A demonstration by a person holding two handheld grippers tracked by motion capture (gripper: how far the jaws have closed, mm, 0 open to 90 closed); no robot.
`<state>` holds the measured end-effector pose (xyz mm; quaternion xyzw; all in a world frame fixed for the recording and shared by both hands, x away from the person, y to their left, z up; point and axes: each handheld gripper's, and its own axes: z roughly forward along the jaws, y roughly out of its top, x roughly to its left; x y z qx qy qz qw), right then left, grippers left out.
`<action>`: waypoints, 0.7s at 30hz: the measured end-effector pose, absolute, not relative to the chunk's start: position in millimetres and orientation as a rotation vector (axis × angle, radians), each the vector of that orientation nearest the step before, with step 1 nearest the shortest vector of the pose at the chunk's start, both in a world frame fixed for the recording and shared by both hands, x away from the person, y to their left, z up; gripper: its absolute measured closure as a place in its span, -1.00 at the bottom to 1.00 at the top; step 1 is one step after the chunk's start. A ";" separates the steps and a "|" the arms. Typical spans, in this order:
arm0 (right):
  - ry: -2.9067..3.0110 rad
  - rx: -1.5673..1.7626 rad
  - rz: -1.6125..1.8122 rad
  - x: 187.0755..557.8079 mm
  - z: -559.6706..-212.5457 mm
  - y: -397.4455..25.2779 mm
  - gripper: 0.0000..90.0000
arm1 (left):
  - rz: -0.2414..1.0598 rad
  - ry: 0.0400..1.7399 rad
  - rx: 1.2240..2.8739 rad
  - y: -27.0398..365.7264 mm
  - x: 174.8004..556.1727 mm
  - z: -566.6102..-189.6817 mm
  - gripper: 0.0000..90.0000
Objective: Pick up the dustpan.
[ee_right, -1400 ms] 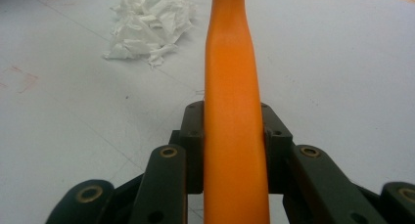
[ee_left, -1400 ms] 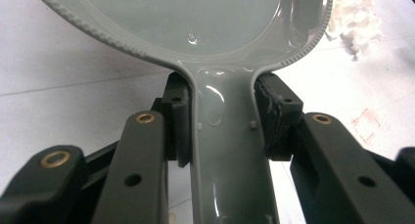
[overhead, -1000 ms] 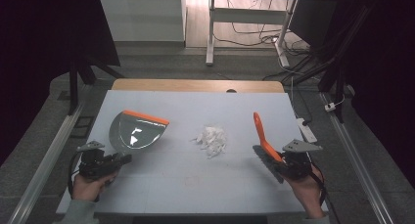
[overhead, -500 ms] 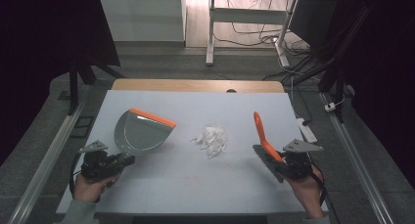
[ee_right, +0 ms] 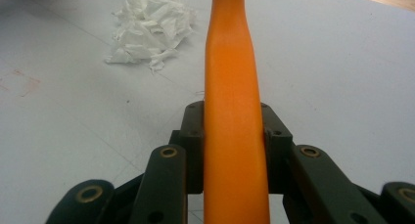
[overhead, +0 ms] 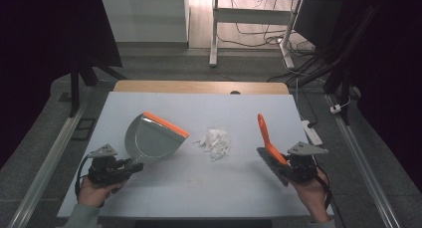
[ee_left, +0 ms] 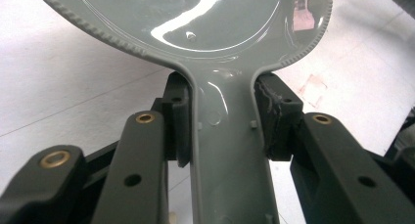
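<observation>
A grey dustpan with an orange lip sits at the table's left, its mouth turned toward a small pile of white paper scraps in the middle. My left gripper is shut on the dustpan's handle, with the pan's bowl just ahead of the jaws. At the right, my right gripper is shut on a brush with an orange handle. The handle points away from me, and its dark bristles are near the table. The paper scraps lie ahead and to the left of it.
The white tabletop has a wooden strip along its far edge. A white power strip lies off the right edge. Metal rails run along both sides, and a desk frame with cables stands behind.
The left gripper has moved the dustpan a little to the right, toward the paper pile, and turned its orange lip to face it. The right gripper and brush have stayed put.
</observation>
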<state>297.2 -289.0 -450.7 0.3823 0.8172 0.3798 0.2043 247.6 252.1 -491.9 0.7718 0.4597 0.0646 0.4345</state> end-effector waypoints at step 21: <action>2.281 1.062 1.057 297.0 -450.9 -288.7 0.55 | 0.132 0.984 2.078 221.9 243.7 -491.1 0.36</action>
